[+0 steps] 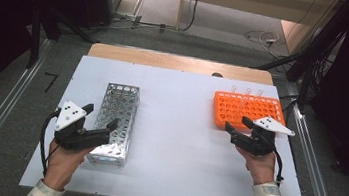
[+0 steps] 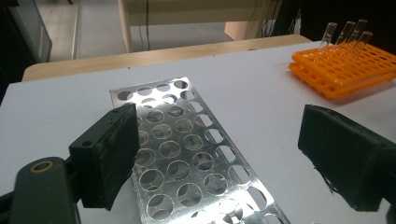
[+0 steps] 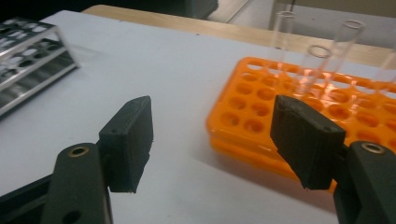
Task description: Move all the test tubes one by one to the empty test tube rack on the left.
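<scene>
A silver metal tube rack point(image 1: 122, 99) with empty holes lies lengthwise at the left of the white table. My left gripper point(image 1: 100, 116) hovers over its near end, jaws open and nothing between them; the left gripper view has the rack point(image 2: 187, 149) under the open left gripper point(image 2: 229, 158). An orange tube rack point(image 1: 249, 112) sits at the right, with three clear glass tubes point(image 1: 246, 93) upright along its far row. My right gripper point(image 1: 237, 124) stands open and empty at the orange rack's point(image 3: 280, 102) near left corner, apart from the tubes point(image 3: 348, 42).
The white table top point(image 1: 179, 129) is bare between the two racks. A wooden strip point(image 1: 182, 62) runs along the far edge. Beyond it are floor, cables and dark stands. Metal rails flank the table on both sides.
</scene>
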